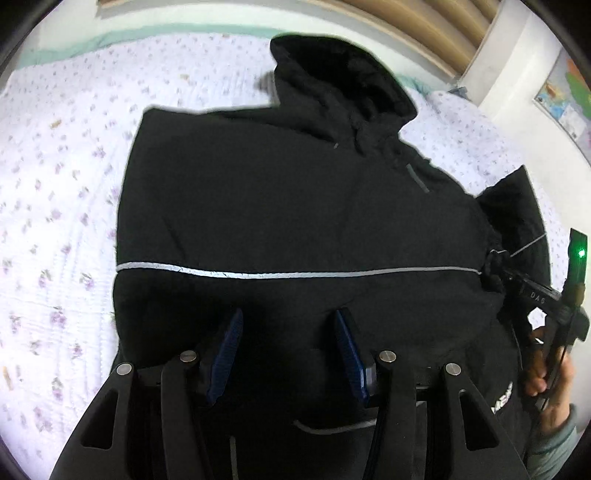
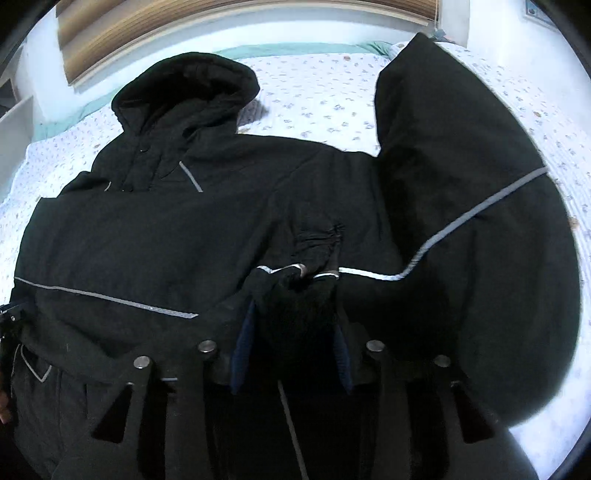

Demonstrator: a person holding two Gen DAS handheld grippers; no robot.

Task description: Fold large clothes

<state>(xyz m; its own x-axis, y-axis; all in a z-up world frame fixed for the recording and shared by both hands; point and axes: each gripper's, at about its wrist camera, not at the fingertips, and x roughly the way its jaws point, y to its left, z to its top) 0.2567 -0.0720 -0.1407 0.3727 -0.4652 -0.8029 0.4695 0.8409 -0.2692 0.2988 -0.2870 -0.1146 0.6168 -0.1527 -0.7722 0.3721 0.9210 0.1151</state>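
A black hooded jacket (image 1: 277, 203) lies spread on the bed, hood (image 1: 332, 74) at the far end, with a grey reflective stripe (image 1: 258, 274) across its body. My left gripper (image 1: 288, 317) hovers open over the lower body, nothing between its blue pads. In the right wrist view the jacket (image 2: 147, 236) fills the frame. Its right sleeve (image 2: 461, 221) arcs up and over toward the chest. The bunched sleeve cuff (image 2: 317, 240) sits between the fingers of my right gripper (image 2: 295, 310), filling the gap. That right gripper (image 1: 495, 266) shows at the jacket's right edge, held by a hand (image 1: 550, 380).
The bed's white flowered sheet (image 1: 55, 184) surrounds the jacket, with a green edge along the far side. A slatted blind (image 1: 424, 22) and a wall poster (image 1: 561, 99) lie beyond the bed. A white shelf (image 2: 14, 122) stands at the far left.
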